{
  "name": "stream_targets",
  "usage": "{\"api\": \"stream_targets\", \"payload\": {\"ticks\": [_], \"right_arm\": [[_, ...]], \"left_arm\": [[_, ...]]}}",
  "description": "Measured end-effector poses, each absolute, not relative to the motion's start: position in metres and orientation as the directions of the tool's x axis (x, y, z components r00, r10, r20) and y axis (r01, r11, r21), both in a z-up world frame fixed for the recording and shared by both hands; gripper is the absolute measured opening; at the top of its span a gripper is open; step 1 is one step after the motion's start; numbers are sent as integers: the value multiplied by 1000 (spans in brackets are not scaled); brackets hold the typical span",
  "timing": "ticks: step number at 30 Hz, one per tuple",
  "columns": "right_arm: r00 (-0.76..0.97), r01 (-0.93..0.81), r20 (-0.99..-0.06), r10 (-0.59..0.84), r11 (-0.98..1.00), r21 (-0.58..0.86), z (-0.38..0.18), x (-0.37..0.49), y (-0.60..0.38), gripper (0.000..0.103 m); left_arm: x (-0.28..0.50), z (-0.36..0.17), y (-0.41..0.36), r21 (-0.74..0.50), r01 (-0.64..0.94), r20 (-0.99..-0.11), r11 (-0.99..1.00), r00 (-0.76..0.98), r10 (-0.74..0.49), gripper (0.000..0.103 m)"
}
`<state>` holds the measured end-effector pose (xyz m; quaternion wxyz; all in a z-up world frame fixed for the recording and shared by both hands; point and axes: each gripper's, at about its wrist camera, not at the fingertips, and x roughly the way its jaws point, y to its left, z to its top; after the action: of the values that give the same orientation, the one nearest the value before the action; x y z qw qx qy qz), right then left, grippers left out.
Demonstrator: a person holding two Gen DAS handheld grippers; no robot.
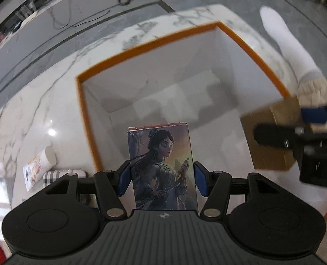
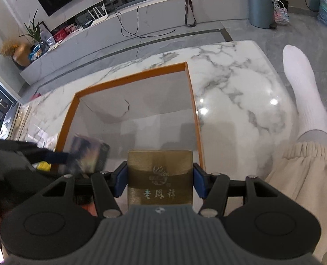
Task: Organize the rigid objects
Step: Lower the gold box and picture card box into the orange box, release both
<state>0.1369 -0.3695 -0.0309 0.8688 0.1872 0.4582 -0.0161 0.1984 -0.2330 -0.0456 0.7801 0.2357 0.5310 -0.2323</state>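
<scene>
My left gripper (image 1: 161, 176) is shut on a card box (image 1: 163, 167) printed with a dark-haired figure, held upright over the near edge of an orange-rimmed white storage box (image 1: 84, 119). My right gripper (image 2: 160, 178) is shut on a gold box (image 2: 160, 176) with embossed characters, above the near rim of the same storage box (image 2: 67, 119). In the left wrist view the gold box (image 1: 271, 137) and the right gripper show at the right edge. In the right wrist view the card box (image 2: 89, 154) shows blurred at the left. The storage box holds nothing that I can see.
The storage box stands on a white marble table (image 2: 229, 92). A tube (image 1: 38, 167) and a checked item (image 1: 59, 175) lie left of it. A person's white-socked foot (image 2: 304, 92) and beige trouser leg (image 2: 302, 185) are at the right. A low TV bench (image 2: 123, 22) and grey bin (image 2: 260, 4) stand beyond.
</scene>
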Motion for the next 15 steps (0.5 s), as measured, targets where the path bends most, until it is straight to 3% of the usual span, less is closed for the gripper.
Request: {"api": "stream_targets", "payload": {"ticks": [9, 15], "right_arm": [[566, 180, -806, 174, 928, 327, -41, 150, -361, 59], [554, 173, -813, 177, 931, 320, -46, 156, -352, 59]], "left_arm": [[202, -70, -249, 250, 607, -931, 755, 364, 15, 68], [205, -71, -249, 242, 633, -940, 735, 341, 16, 73]]}}
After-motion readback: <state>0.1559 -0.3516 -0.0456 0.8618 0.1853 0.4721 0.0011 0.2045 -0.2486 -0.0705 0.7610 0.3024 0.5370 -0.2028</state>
